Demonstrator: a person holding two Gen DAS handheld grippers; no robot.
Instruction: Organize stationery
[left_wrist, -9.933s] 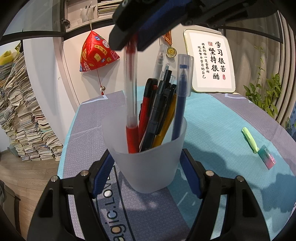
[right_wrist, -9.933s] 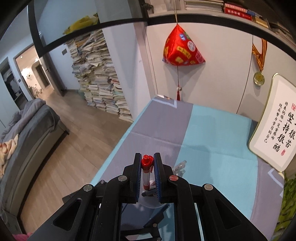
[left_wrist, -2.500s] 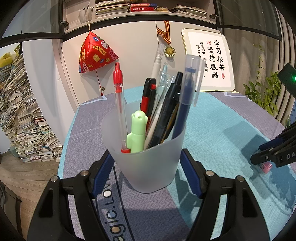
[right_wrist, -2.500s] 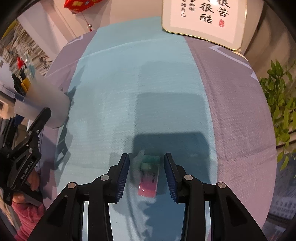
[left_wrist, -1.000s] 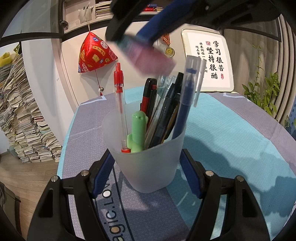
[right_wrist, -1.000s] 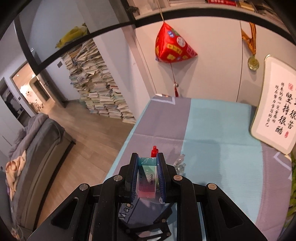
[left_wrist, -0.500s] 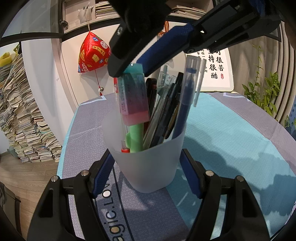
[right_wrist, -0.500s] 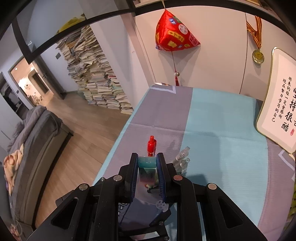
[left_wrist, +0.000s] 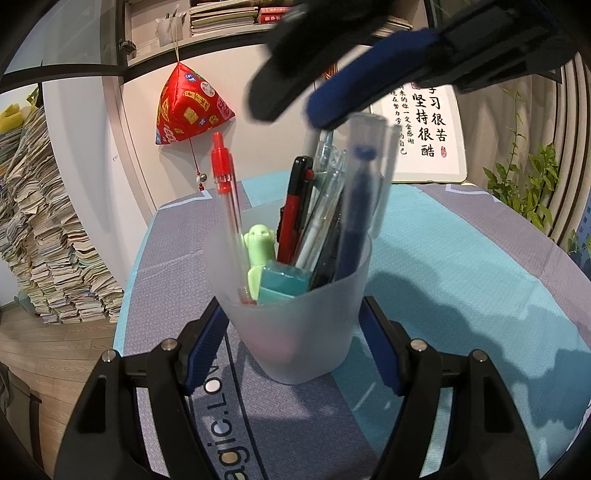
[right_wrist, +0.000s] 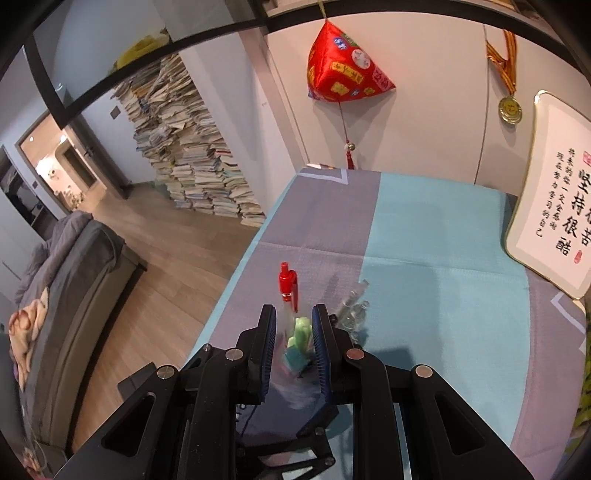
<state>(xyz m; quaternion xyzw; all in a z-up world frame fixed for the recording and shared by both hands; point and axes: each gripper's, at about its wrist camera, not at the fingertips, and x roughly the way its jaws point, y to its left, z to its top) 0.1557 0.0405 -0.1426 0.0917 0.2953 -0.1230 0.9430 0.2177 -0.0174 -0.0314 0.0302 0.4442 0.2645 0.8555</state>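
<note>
The frosted translucent plastic cup (left_wrist: 291, 314) hides the lower ends of everything inside it; the teal-and-pink eraser (left_wrist: 282, 282) shows only its teal top at the rim, beside the light green highlighter (left_wrist: 258, 254), red-capped clear pen (left_wrist: 225, 184) and blurred dark blue pen (left_wrist: 356, 210). The left claw (left_wrist: 295, 336) clasps the cup on both sides, standing on the grey-and-teal bench (left_wrist: 461, 266). Printed letters on the mat are partly cut off by the claw. The right claw (right_wrist: 293, 343) hangs above the cup, slightly parted and empty. A framed calligraphy board (left_wrist: 424, 133) leans behind.
</note>
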